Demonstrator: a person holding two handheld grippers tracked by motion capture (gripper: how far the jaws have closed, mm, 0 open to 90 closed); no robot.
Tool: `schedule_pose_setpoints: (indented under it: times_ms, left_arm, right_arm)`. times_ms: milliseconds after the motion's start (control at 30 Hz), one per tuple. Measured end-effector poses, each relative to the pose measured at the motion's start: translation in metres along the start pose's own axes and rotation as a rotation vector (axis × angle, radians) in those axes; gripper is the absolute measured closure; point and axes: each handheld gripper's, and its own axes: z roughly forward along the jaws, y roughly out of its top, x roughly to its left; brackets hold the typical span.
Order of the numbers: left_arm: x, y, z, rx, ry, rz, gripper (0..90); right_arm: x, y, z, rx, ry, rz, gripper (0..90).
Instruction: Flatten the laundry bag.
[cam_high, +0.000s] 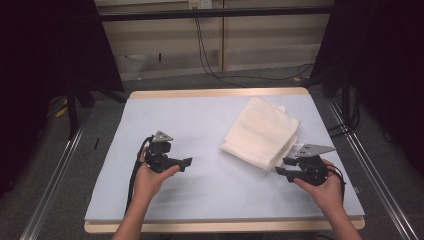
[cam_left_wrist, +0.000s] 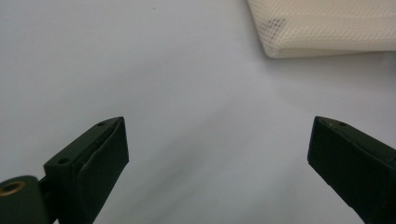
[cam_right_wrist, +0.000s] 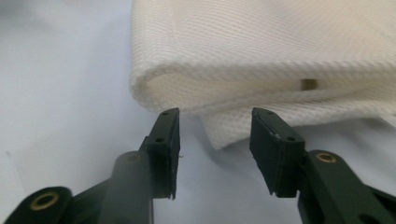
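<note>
A folded white mesh cloth lies on the right half of the pale blue mat. A person's left hand holds my left gripper low over the mat's left-middle, aimed right, clear of the cloth. In the left gripper view its jaws stand wide open over bare mat, with a cloth corner farther off. A person's right hand holds my right gripper at the cloth's near corner. In the right gripper view that gripper is part open, its tips just short of the folded edge, with nothing pinched.
The mat covers a wooden table with its front edge near the person. Metal rails run along both sides of the table. Cables trail over the floor beyond it, and dark curtains hang at left and right.
</note>
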Motion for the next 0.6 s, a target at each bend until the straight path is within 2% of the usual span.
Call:
schedule_pose_setpoints:
  times_ms: [67,133,167,200,233,267,333,367,433,500,533,567,600]
  left_arm:
    - [-0.005,0.002,0.004,0.006,-0.003,0.018,5.1]
    - [-0.008,0.003,0.006,0.004,-0.012,0.019,5.2]
    - [-0.011,0.004,0.007,0.015,-0.017,0.024,5.2]
    - [-0.013,0.006,0.009,0.042,-0.023,0.063,5.2]
    - [-0.017,0.006,0.011,0.026,-0.02,0.044,5.2]
    - [-0.018,0.006,0.013,0.03,-0.027,0.057,5.1]
    - [-0.02,0.007,0.014,0.036,-0.027,0.069,5.1]
    - [-0.022,0.007,0.016,0.035,-0.04,0.07,5.2]
    - [-0.027,0.008,0.019,0.038,-0.049,0.081,5.4]
    - [-0.035,0.011,0.025,0.038,-0.075,0.102,5.5]
    - [-0.037,0.012,0.027,0.049,-0.077,0.116,5.5]
    - [-0.04,0.013,0.03,0.04,-0.094,0.118,5.5]
    - [-0.04,0.013,0.03,0.04,-0.094,0.118,5.4]
  right_arm:
    - [0.004,0.001,0.002,0.003,0.035,-0.022,54.1]
    - [0.006,0.002,0.002,0.007,0.039,-0.021,53.6]
    - [0.01,0.004,0.003,0.003,0.061,-0.032,51.9]
    - [0.012,0.004,0.003,0.004,0.058,-0.037,51.5]
    - [0.014,0.005,0.005,0.007,0.064,-0.044,51.4]
    - [0.016,0.006,0.007,0.01,0.068,-0.053,51.5]
    - [0.02,0.009,0.011,0.021,0.063,-0.07,55.7]
    - [0.021,0.011,0.013,0.017,0.047,-0.07,57.9]
    - [0.02,0.015,0.015,0.009,0.05,-0.048,68.1]
    - [0.02,0.02,0.014,-0.001,0.049,-0.037,81.4]
    - [0.019,0.023,0.014,-0.011,0.052,-0.03,83.0]
    - [0.019,0.026,0.014,-0.013,0.062,-0.017,83.9]
    - [0.019,0.026,0.014,-0.013,0.062,-0.017,83.9]
